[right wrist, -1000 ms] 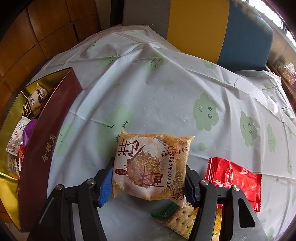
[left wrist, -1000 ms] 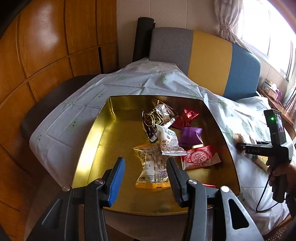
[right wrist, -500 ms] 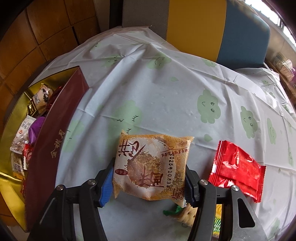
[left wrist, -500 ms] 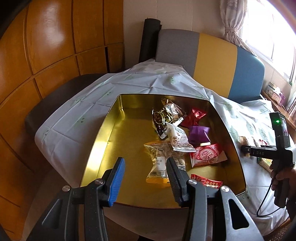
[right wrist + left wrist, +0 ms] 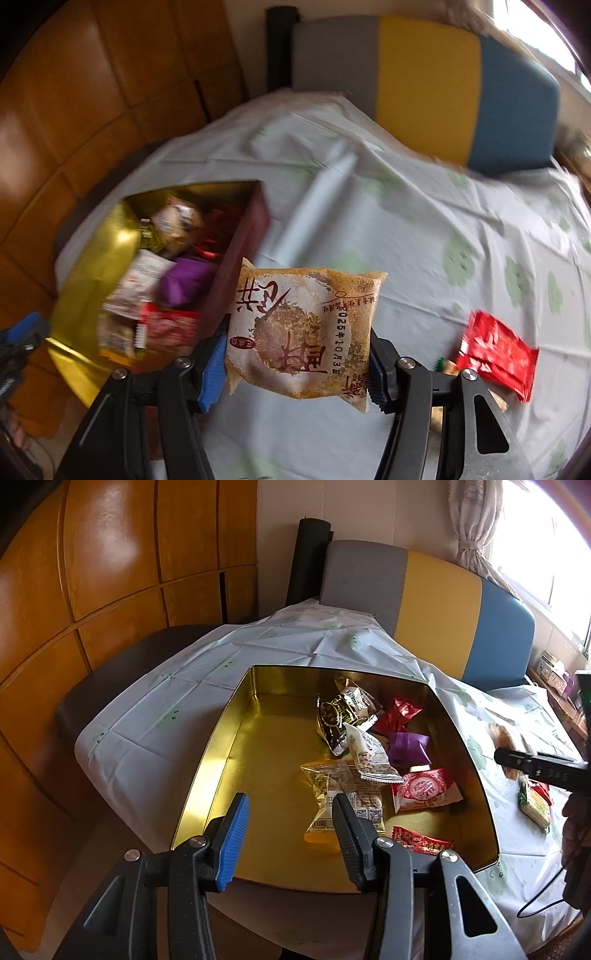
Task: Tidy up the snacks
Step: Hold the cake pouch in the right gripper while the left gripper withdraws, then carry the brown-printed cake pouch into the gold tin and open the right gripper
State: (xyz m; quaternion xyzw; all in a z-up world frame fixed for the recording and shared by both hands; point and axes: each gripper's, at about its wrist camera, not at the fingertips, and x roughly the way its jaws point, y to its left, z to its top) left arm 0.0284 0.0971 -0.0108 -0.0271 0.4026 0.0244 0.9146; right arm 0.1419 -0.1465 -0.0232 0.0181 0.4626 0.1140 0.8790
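The brown pastry packet [image 5: 301, 332] is showing the printed date "2025年10月3日" beside large brown characters (upside down, hard to make out). Small print and codes on the clear packet [image 5: 341, 799] in the tin are staying unreadable.

Orange-brown wood panelling [image 5: 110, 572] fills the left of the frame. At top centre stands a bench back [image 5: 436, 602] in grey, yellow and blue. A bright window [image 5: 535, 535] with a curtain [image 5: 469, 524] glares upper right.
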